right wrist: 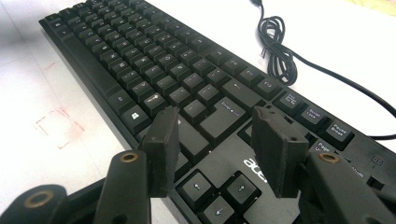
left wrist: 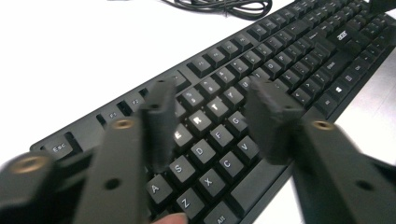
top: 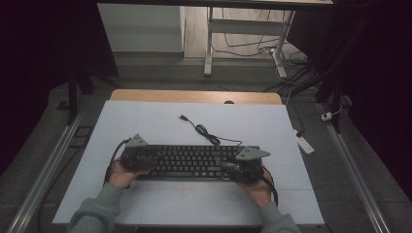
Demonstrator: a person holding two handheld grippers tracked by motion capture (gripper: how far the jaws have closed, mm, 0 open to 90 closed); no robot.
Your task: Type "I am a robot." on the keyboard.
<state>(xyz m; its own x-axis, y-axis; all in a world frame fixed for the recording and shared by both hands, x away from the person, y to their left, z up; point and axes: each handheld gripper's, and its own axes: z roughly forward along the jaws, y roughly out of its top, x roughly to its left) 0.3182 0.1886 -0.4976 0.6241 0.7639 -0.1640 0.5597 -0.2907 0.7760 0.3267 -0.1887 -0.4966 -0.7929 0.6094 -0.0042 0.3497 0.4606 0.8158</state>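
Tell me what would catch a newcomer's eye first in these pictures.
A black keyboard lies across the near half of the pale table. The left gripper hovers over its letter keys and the right gripper over its arrow-key end, both with jaws apart and nothing gripped. Behind the keyboard its black cable lies in a loose coil, ending in a plug.

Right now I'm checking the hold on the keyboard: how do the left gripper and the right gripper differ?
The left gripper hangs over the keyboard's letter end, above keys such as R, D and C; the right gripper hangs over the arrow-key end by the Enter key. In the high view the left gripper sits at the keyboard's left end, the right gripper at its right end. Both stand open above the keys, gripping nothing.
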